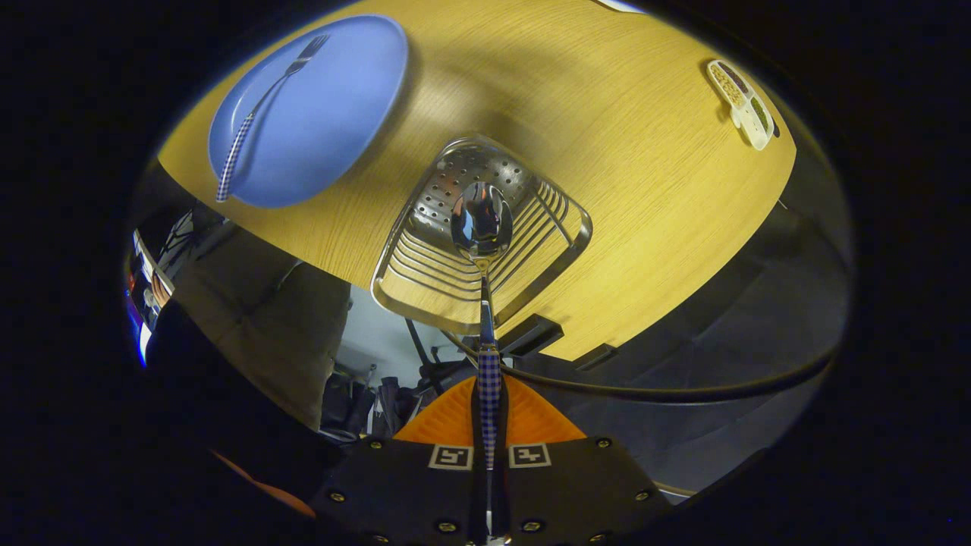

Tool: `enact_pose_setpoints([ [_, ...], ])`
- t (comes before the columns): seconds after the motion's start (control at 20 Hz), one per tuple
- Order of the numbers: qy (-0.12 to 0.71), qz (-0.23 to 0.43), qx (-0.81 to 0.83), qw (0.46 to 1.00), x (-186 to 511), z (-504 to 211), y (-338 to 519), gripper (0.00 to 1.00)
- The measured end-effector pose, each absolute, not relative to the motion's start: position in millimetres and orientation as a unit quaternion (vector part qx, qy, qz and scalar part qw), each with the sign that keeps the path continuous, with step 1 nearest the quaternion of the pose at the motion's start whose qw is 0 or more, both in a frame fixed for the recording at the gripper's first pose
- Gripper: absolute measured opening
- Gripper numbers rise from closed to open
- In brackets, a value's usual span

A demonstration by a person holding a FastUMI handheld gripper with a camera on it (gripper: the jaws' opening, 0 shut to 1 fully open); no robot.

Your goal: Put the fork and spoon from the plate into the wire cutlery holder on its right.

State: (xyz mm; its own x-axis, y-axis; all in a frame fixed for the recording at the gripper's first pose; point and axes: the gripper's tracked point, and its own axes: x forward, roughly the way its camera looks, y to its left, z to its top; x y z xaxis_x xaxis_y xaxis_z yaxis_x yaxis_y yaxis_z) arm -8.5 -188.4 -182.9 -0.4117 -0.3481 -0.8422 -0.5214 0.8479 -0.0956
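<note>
Fork (265,98) lies on the blue plate (341,114), off to the left on the wooden table (622,152). It waits its turn. Next along, the spoon (482,220) hangs bowl-first over the open top of the wire holder (425,280). The gripper (489,425) is squeezed tight on its checked handle. So this looks like the spoon's turn. It should go straight down into the holder, then the fingers can let go. The holder sits close to the table's edge, so no bumping it. A little white tray (743,106) rests far to the right, with lots of bare table between.
</note>
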Motion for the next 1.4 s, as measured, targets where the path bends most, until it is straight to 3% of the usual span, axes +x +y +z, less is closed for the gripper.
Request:
enact_pose_setpoints([
  [0.4,0.841,0.089,-0.220,0.487,8.4,-190.6,-176.0,0.12],
  [0.45,0.840,0.091,-0.217,0.490,7.9,-190.0,-177.7,0.24],
  [0.6,0.838,0.092,-0.210,0.496,4.4,-182.4,-181.1,0.33],
  [0.65,0.837,0.092,-0.207,0.498,1.1,-180.1,-183.3,0.58],
  [0.7,0.835,0.090,-0.205,0.502,0.2,-175.8,-185.2,0.66],
  [0.8,0.829,0.085,-0.202,0.514,-5.1,-165.1,-192.0,0.67],
  [0.85,0.823,0.079,-0.198,0.526,-8.3,-155.1,-193.3,0.72],
  [0.95,0.805,0.068,-0.194,0.556,-11.3,-145.9,-197.5,0.99],
  [1.2,0.750,0.030,-0.156,0.642,-25.5,-123.6,-190.8,0.97],
  [1.4,0.722,0.011,-0.122,0.680,-57.7,-128.3,-172.3,0.98],
])
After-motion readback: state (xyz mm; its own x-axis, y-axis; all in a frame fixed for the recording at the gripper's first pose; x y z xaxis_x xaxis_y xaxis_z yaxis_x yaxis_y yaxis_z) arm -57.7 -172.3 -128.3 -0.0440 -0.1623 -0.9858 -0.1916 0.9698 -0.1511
